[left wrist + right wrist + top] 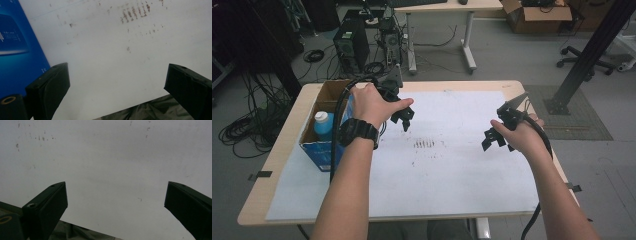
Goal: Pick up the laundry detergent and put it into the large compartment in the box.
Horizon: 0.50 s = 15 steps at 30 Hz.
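My left gripper [404,119] hovers over the white sheet [447,165] just right of an open cardboard box [326,95] with blue sides; its jaws stand wide apart with nothing between them [117,82]. The box's blue side [17,47] fills the left of the left gripper view. Inside the box stands a blue bottle with a white cap [323,125]. My right gripper [492,139] hangs over the sheet's right part, jaws spread and empty [116,200]. A patch of brown marks [424,144] lies on the sheet between the two grippers.
The sheet covers most of a light wooden table [277,150]. Behind the table stand computer towers [352,45], floor cables [257,125], a second desk [442,30], a cardboard box [539,15] and a black metal post [587,55] at the right.
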Tool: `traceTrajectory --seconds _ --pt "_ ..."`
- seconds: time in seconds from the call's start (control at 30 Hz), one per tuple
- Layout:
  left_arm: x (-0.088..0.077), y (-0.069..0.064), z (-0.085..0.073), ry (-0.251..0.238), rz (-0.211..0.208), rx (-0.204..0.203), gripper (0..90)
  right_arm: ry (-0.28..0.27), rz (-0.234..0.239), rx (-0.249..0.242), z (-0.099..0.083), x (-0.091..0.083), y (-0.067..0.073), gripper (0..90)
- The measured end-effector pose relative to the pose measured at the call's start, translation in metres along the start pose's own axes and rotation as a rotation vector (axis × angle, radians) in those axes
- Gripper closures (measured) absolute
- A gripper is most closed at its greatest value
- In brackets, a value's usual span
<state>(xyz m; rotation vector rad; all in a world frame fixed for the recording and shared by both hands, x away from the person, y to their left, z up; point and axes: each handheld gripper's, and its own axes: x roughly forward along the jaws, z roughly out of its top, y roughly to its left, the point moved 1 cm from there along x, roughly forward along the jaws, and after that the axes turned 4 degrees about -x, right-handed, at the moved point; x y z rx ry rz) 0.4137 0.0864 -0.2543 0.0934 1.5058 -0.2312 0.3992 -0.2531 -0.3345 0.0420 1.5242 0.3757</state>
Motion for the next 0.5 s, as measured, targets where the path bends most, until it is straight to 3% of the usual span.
traceTrajectory --seconds 0.5 --pt "0.0005 -0.0007 0.0000 0.012 0.006 0.005 5.1 0.000 0.001 0.001 -0.0008 -0.0005 -0.0007 4.7"
